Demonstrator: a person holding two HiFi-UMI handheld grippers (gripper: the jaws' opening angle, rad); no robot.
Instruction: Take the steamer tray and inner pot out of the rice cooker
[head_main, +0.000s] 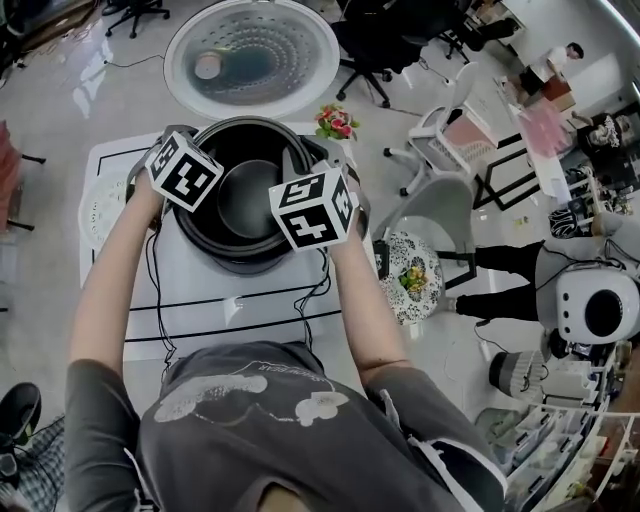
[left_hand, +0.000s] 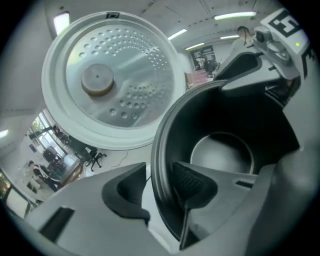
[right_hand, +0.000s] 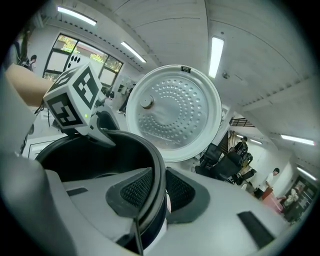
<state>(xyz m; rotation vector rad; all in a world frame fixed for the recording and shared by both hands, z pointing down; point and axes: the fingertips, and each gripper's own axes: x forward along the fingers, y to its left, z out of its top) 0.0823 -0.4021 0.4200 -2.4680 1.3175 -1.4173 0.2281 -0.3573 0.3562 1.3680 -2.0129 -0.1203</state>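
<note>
Gripping pot (head_main: 248, 150) rim in cooker (head_main: 322, 150)

Right gripper (right_hand: 159, 192) clamps the pot's rim, one pad inside and one outside. Left gripper (left_hand: 159, 187) straddles the opposite rim at a narrow gap, its outer pad just clear. The pot sits in the cooker on the table (head_main: 200, 295), with the lid (head_main: 250, 55) open behind.

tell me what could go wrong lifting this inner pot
The left gripper straddles the rim of the inner pot, but its outer finger looks clear of it; lifting now could tilt the pot on the right gripper alone.
The right gripper pinches only the thin rim, which might slip.
The open lid stands just behind; the rising pot could hit it.
</note>
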